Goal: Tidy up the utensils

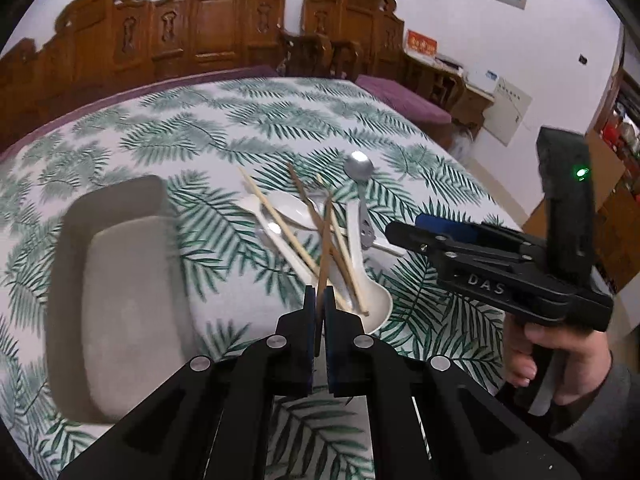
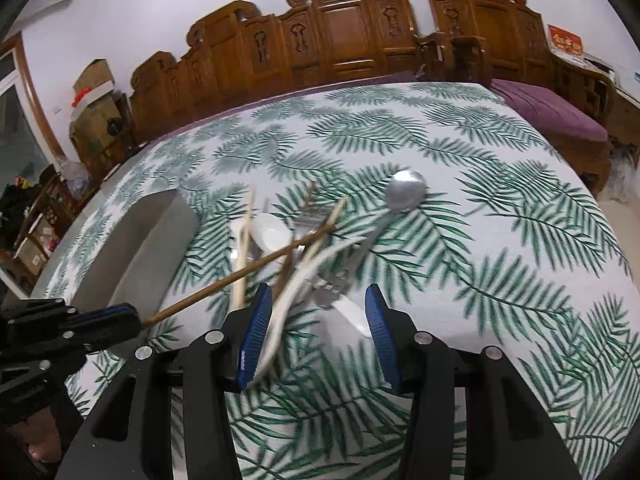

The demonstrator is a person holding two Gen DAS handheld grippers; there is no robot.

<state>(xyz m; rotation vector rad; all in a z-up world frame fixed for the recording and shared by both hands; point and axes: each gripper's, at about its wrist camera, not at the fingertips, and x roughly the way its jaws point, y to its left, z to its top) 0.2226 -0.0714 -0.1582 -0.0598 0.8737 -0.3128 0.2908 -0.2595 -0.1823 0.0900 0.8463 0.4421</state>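
Note:
My left gripper [image 1: 319,300] is shut on a brown chopstick [image 1: 325,248], whose far end rises over the utensil pile. In the right wrist view the same chopstick [image 2: 240,272] slants up from the left gripper [image 2: 134,318] at the left edge. The pile holds white spoons [image 1: 372,300], pale chopsticks [image 1: 276,220] and a metal spoon [image 1: 359,166]. My right gripper [image 2: 318,308] hangs open just in front of the pile. A white spoon handle [image 2: 288,296] runs close inside its left pad [image 2: 256,320], and the pads do not press on it. A grey tray [image 1: 120,280] lies left of the pile.
The table wears a leaf-print cloth [image 1: 240,128]. Carved wooden seats [image 1: 224,20] with a purple cushion [image 2: 552,116] stand behind it. A person's hand [image 1: 560,360] holds the right gripper's handle at the table's right edge. Boxes [image 2: 92,92] are stacked at the far left.

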